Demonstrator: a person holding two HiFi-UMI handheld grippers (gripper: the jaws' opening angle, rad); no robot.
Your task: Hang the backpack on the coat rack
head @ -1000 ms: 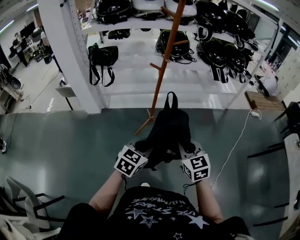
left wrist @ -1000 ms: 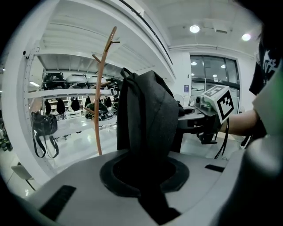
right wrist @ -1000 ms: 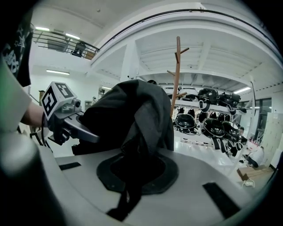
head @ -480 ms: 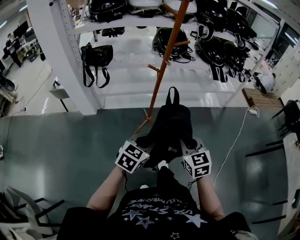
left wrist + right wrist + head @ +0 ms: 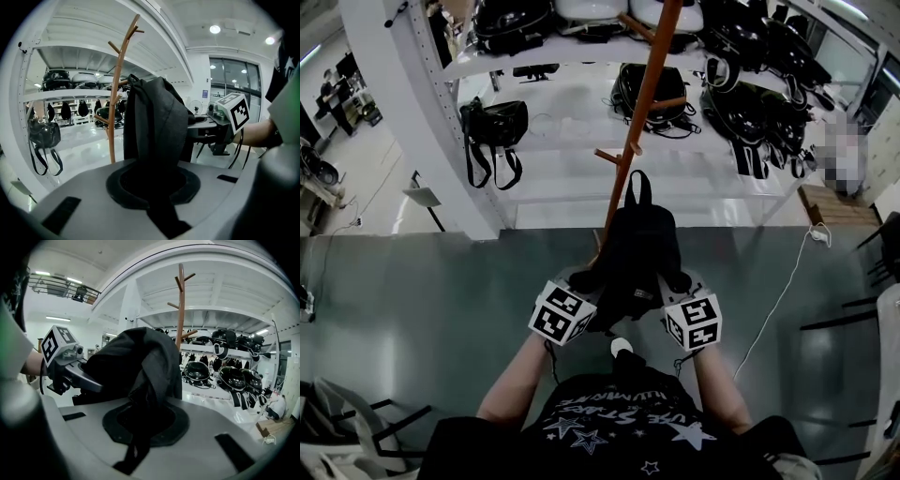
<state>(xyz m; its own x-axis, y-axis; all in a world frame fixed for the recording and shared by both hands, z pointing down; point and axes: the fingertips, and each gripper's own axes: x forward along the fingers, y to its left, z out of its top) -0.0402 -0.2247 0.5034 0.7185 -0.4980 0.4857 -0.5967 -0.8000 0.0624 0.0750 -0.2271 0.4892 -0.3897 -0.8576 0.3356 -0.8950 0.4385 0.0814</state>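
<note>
A black backpack hangs in the air between my two grippers, its top loop pointing away from me. My left gripper is shut on the bag's left shoulder strap. My right gripper is shut on the right strap. The orange wooden coat rack stands just beyond the bag, with pegs sticking out at several heights. In the left gripper view the rack rises left of the bag. In the right gripper view the rack rises behind the bag.
White shelving behind the rack holds several black bags and helmets. A black handbag hangs at the shelf's left. A white cable runs across the grey floor on the right. Chairs stand at the lower left.
Both grippers and the backpack have moved toward the coat rack together. The bag's top loop now lies right beside the pole.
</note>
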